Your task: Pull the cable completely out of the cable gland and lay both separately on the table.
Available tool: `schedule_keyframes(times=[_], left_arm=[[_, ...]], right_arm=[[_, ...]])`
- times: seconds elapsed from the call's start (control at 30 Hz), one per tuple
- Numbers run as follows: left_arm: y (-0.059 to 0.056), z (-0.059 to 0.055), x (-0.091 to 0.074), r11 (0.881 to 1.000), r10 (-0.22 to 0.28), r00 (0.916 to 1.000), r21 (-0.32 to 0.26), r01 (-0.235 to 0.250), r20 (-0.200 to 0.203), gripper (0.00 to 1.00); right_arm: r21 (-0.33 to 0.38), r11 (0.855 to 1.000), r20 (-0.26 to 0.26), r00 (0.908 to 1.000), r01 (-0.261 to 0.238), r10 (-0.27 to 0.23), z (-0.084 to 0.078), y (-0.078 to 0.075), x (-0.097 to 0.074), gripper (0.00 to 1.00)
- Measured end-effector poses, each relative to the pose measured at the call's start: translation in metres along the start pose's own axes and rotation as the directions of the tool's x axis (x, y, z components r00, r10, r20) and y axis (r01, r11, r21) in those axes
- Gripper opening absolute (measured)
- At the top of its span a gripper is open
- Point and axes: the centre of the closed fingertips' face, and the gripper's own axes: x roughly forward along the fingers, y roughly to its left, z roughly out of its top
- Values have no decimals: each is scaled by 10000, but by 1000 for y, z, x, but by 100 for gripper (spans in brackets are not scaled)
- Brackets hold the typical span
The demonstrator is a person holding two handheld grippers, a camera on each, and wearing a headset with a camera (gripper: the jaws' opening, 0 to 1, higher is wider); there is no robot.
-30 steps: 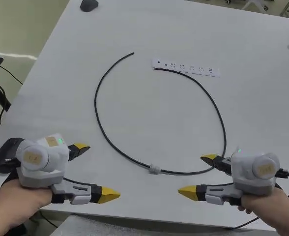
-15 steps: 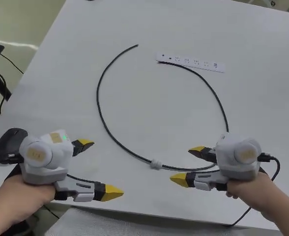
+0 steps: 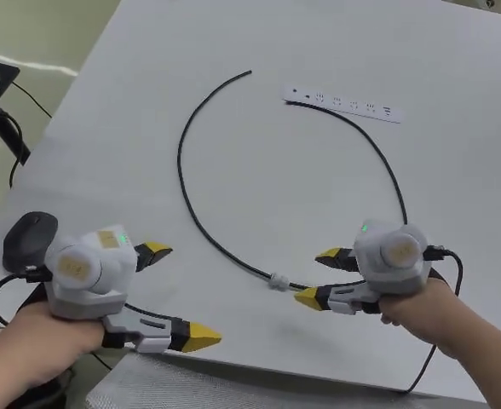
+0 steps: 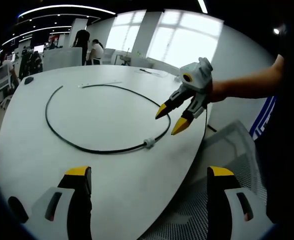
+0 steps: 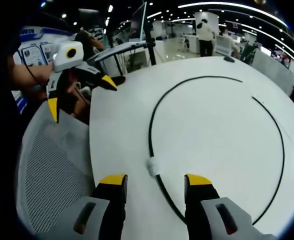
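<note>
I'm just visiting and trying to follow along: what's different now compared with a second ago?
The right gripper has moved in over the table toward the cable gland, jaws open, tips now close beside it; nothing is gripped. The left gripper stays near the table edge, open. The cable keeps its loop, gland still threaded on it.

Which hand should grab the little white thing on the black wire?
Probably the right tool: it is open and just beside the white cable gland on the black cable, with the gland ahead of its jaws. The left tool, also open, is farther off.
</note>
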Motion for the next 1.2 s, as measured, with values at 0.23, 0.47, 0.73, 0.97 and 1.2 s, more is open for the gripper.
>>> schedule_keyframes(times=[0.23, 0.47, 0.73, 0.97, 1.2], left_arm=[[1, -3, -2, 9999, 61, 10000, -82, -61, -43, 95], [1, -8, -1, 9998, 91, 9999, -189, -93, -95, 95], [2, -9, -2, 9995, 112, 9998, -285, -116, -145, 95], [6, -11, -4, 9993, 154, 9997, -348, -160, -180, 94], [6, -13, -3, 9991, 143, 9996, -387, -151, -234, 94]], right_arm=[[-400, 9989, -562, 9982, -251, 228, -6, -2, 13, 38], [-514, 9970, -888, 9946, -577, 530, -10, -4, 28, 33], [-451, 9950, -1101, 9904, -894, 840, -14, -3, 40, 27], [-619, 9914, -1243, 9865, -1152, 1069, -15, -2, 44, 20], [-697, 9886, -1328, 9834, -1334, 1233, -15, 0, 46, 17]])
